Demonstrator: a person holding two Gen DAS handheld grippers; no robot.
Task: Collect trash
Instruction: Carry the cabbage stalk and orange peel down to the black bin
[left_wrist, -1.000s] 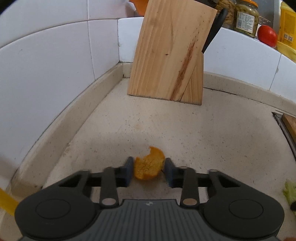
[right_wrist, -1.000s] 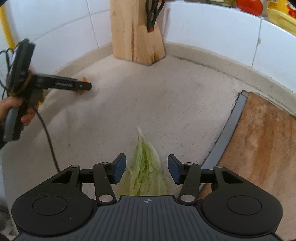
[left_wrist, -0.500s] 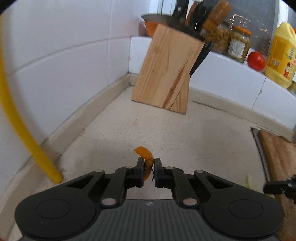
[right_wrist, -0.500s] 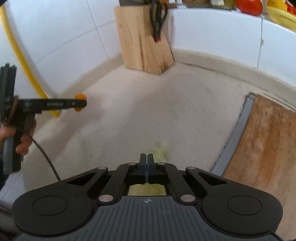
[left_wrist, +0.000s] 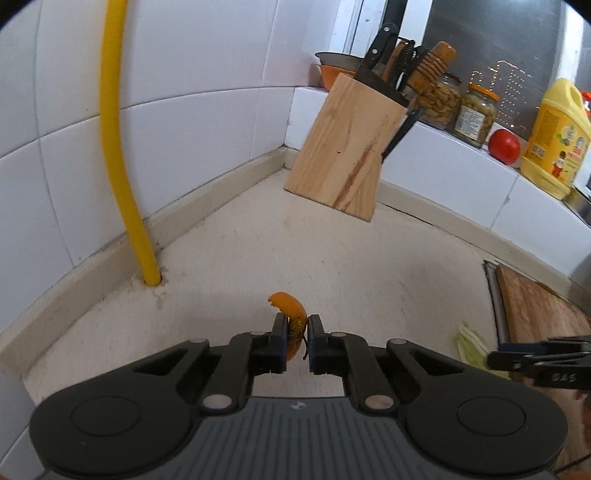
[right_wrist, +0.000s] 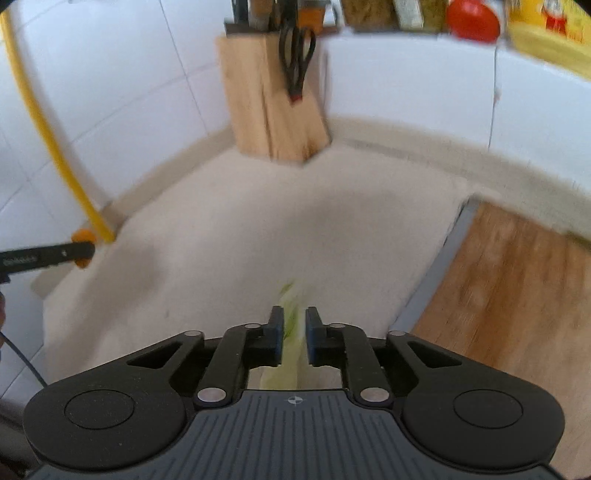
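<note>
A curled orange peel (left_wrist: 287, 304) is held off the beige counter (left_wrist: 332, 258), pinched between the pads of my left gripper (left_wrist: 297, 332), which is shut on it. The right wrist view shows the same left gripper (right_wrist: 83, 252) at the left edge, the peel (right_wrist: 83, 236) at its tip. A pale green leaf scrap (right_wrist: 291, 295) sits blurred between the jaws of my right gripper (right_wrist: 294, 325), which are opening, with a narrow gap. In the left wrist view the leaf (left_wrist: 470, 341) looks to rest on the counter, just left of the right gripper (left_wrist: 496, 360).
A wooden knife block (left_wrist: 347, 147) stands in the back corner, with a yellow pipe (left_wrist: 125, 184) against the left tiled wall. A wooden cutting board (left_wrist: 535, 306) lies to the right. Jars (left_wrist: 474, 118), a tomato (left_wrist: 504, 146) and a yellow bottle (left_wrist: 554, 136) sit on the ledge.
My left gripper shut on the orange peel and lifted it up and back from the counter. My right gripper closed fully over the leaf, then parted again, rising slightly.
</note>
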